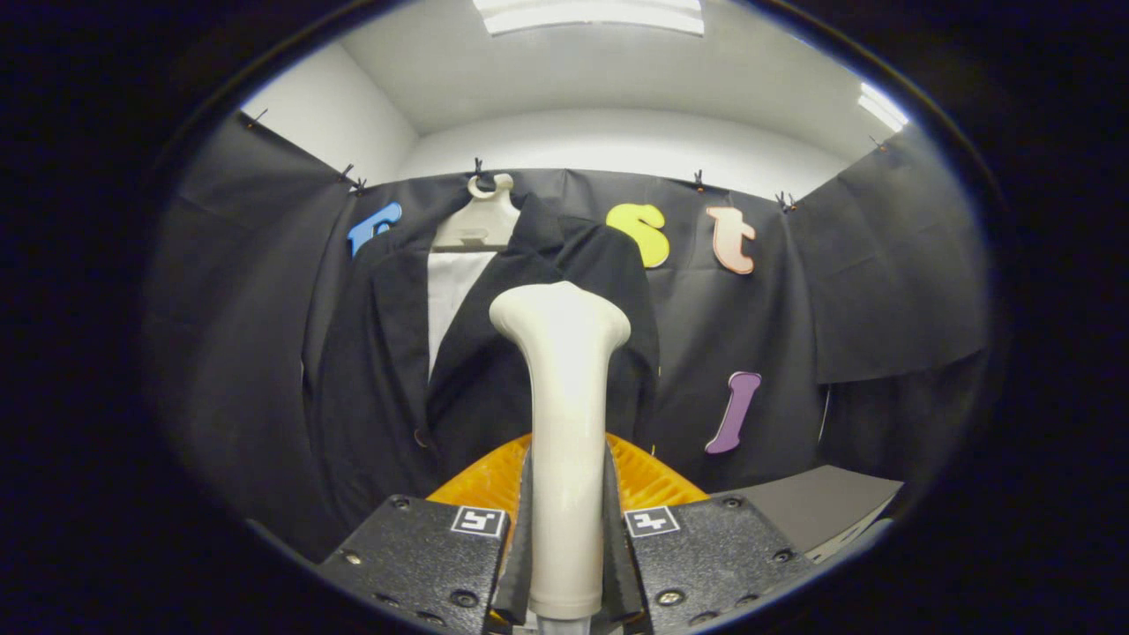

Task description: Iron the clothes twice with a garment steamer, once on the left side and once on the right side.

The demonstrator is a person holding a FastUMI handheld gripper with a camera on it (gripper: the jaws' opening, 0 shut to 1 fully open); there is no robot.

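My gripper (566,529) is shut on the handle of a cream garment steamer (563,388), both fingers (522,538) pressing its sides. The steamer stands upright between them, and its wide head sits in front of the right half of a black jacket (379,370). The jacket hangs on a cream hanger (481,220) on the booth wall, open at the front over a white shirt (452,300). The steamer head covers part of the jacket's right front panel; I cannot tell whether it touches the cloth.
An orange ribbed basket (648,481) lies just beyond my fingers, below the jacket. A grey table surface (820,503) with a pale edge runs off to the right. Black cloth walls close the booth on the left, back and right.
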